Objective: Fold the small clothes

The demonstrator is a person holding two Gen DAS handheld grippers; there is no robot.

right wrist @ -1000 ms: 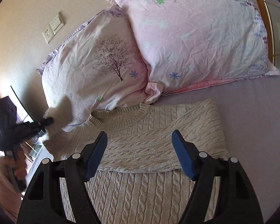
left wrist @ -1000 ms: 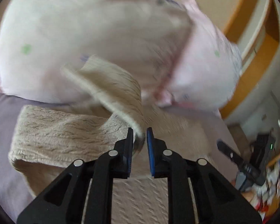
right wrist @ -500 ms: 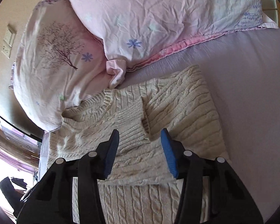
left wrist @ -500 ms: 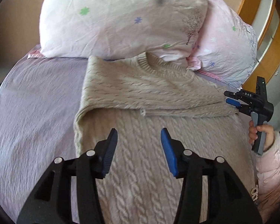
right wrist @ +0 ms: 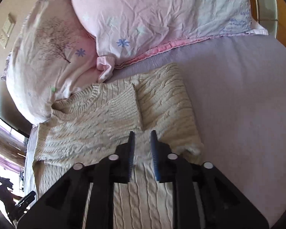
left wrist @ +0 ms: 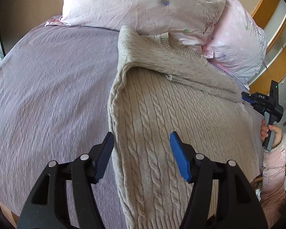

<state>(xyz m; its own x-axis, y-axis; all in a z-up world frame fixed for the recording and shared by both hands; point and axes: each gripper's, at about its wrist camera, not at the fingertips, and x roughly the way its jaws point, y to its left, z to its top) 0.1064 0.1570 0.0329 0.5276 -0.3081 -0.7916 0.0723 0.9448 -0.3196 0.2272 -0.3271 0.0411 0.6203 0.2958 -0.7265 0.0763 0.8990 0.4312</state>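
Observation:
A cream cable-knit sweater [left wrist: 162,99] lies flat on the purple bedspread [left wrist: 47,87], its collar against the pillows and both sleeves folded across the chest. My left gripper [left wrist: 142,143] is open and empty, hovering over the sweater's left edge. In the right wrist view the sweater [right wrist: 108,118] shows a ribbed cuff [right wrist: 127,101] lying on the chest. My right gripper [right wrist: 142,133] hovers just over the folded sleeve with its jaws narrowed to a small gap, holding nothing. It also shows in the left wrist view [left wrist: 247,98] at the sweater's right edge.
Two pink floral pillows [left wrist: 143,5] [right wrist: 162,13] lean against the wall behind the sweater. A wooden frame [left wrist: 276,43] stands at the right. Bare bedspread [right wrist: 247,95] lies to the sweater's right. The left gripper [right wrist: 24,200] is small at the far left.
My left gripper let go of the sleeve, opened and pulled back toward the sweater's lower left. My right gripper moved in over the folded sleeve and its jaws narrowed.

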